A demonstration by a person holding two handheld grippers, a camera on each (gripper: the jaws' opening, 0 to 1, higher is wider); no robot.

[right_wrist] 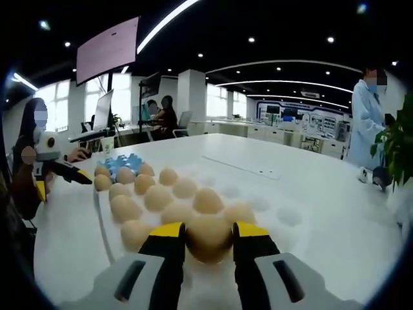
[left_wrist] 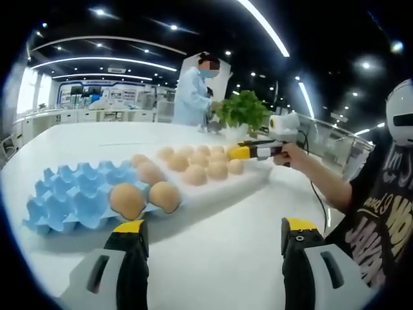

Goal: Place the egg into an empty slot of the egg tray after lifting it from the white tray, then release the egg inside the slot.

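A blue egg tray (left_wrist: pixel 68 197) lies at the left of the white table and holds a few brown eggs (left_wrist: pixel 127 199) on its near side. Beside it a white tray (left_wrist: pixel 261 177) carries several more eggs. My right gripper (left_wrist: pixel 240 153) is at that tray's far end. In the right gripper view its yellow-tipped jaws press both sides of one egg (right_wrist: pixel 208 237), which rests among the others on the white tray (right_wrist: pixel 102 219). The blue egg tray (right_wrist: pixel 122 161) lies beyond. My left gripper (left_wrist: pixel 216 227) hovers open over bare table, and also appears at the left of the right gripper view (right_wrist: pixel 80 175).
A potted plant (left_wrist: pixel 242 110) and a person in a lab coat (left_wrist: pixel 192 97) stand at the table's far side. A clear bin (left_wrist: pixel 335 139) sits at the right. The holder's arm and black shirt (left_wrist: pixel 374 206) fill the right side. People sit at desks (right_wrist: pixel 161 116) behind.
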